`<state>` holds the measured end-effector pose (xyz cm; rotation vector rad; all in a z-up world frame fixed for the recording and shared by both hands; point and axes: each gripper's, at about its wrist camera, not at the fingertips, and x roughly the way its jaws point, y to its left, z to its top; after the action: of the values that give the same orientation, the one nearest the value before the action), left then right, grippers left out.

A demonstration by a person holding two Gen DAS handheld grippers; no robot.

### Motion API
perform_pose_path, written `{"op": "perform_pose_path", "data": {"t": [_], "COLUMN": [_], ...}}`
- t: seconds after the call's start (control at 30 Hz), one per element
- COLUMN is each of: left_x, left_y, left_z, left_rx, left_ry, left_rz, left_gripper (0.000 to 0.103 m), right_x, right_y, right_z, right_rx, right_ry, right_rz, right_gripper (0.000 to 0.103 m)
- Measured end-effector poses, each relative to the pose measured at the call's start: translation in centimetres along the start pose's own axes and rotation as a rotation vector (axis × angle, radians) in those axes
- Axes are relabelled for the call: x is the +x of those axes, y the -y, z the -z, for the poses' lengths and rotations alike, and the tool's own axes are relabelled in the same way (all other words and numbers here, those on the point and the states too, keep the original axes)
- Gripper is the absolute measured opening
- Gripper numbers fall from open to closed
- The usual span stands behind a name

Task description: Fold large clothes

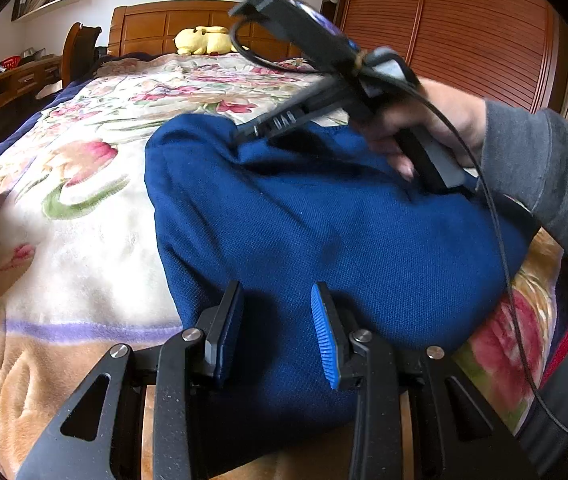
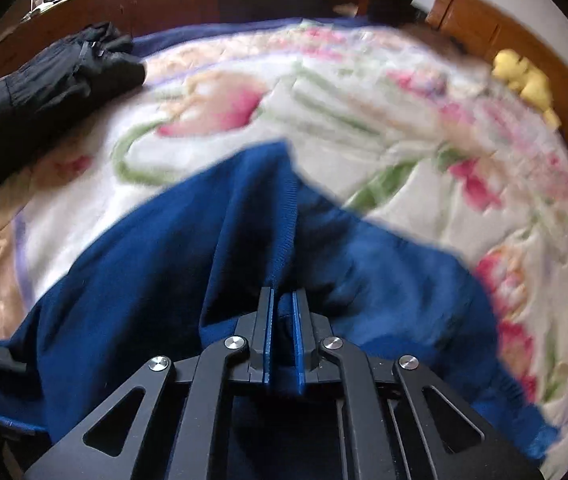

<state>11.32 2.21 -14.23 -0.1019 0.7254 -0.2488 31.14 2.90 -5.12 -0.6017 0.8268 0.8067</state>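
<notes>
I have the blue sweater [image 1: 323, 216] lying on the flowered blanket [image 1: 84, 208] that covers the bed, bunched into a rounded heap near the close edge. My right gripper [image 2: 282, 336] is pressed together on a raised fold of the knit beside a ribbed hem; cloth fills the narrow gap between its pads. From the left camera I see that same tool held in a hand [image 1: 423, 128] with a grey sleeve, nose down on the far side of the sweater. My left gripper [image 1: 278, 332] stands spread just over the near part of the cloth, and I see nothing caught between its fingers.

I judge this to be the start of a fold: one edge is taken, the other not yet. Next I would close the left gripper on the near edge, then lift both together and carry the fold across, keeping the fabric taut so it does not bunch again. A black jacket [image 2: 44, 80] lies well apart at the blanket's side.
</notes>
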Motion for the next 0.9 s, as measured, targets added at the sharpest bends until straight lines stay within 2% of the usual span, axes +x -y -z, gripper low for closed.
{"op": "perform_pose_path", "data": {"t": [0.2, 0.23, 0.3, 0.33, 0.37, 0.43, 0.5, 0.63, 0.8, 0.9], "left_x": [0.1, 0.1, 0.1, 0.1, 0.2, 0.1, 0.2, 0.2, 0.2, 0.2], "left_y": [-0.1, -0.2, -0.1, -0.1, -0.1, -0.3, -0.3, -0.3, -0.3, -0.3], "left_z": [0.0, 0.1, 0.1, 0.1, 0.1, 0.2, 0.2, 0.2, 0.2, 0.2], "left_rx": [-0.005, -0.006, -0.005, -0.003, -0.002, -0.002, -0.002, -0.001, -0.001, -0.001], "left_ry": [0.000, 0.000, 0.001, 0.001, 0.001, 0.001, 0.001, 0.001, 0.001, 0.000], "left_rz": [0.006, 0.007, 0.006, 0.005, 0.004, 0.004, 0.004, 0.004, 0.004, 0.003], "left_gripper": [0.036, 0.036, 0.036, 0.036, 0.036, 0.036, 0.036, 0.036, 0.036, 0.036], "right_x": [0.2, 0.2, 0.2, 0.0, -0.4, -1.8, -3.5, -6.7, -8.8, -8.7], "right_y": [1.1, 1.0, 1.1, 1.4, 1.8, 2.7, 4.4, 9.6, 17.3, 20.3], "right_z": [-3.1, -3.3, -3.3, -3.2, -2.9, -2.1, -0.5, 3.9, 12.5, 17.1], "right_rx": [0.061, 0.072, 0.099, 0.118, 0.128, 0.121, 0.136, 0.221, 0.397, 0.486], "right_ry": [0.072, 0.074, 0.063, 0.056, 0.059, 0.070, 0.071, 0.041, -0.063, -0.130], "right_rz": [0.170, 0.176, 0.176, 0.137, 0.124, 0.155, 0.172, 0.267, 0.391, 0.418], "right_gripper": [0.009, 0.013, 0.030, 0.046, 0.052, 0.055, 0.058, 0.059, 0.059, 0.059]}}
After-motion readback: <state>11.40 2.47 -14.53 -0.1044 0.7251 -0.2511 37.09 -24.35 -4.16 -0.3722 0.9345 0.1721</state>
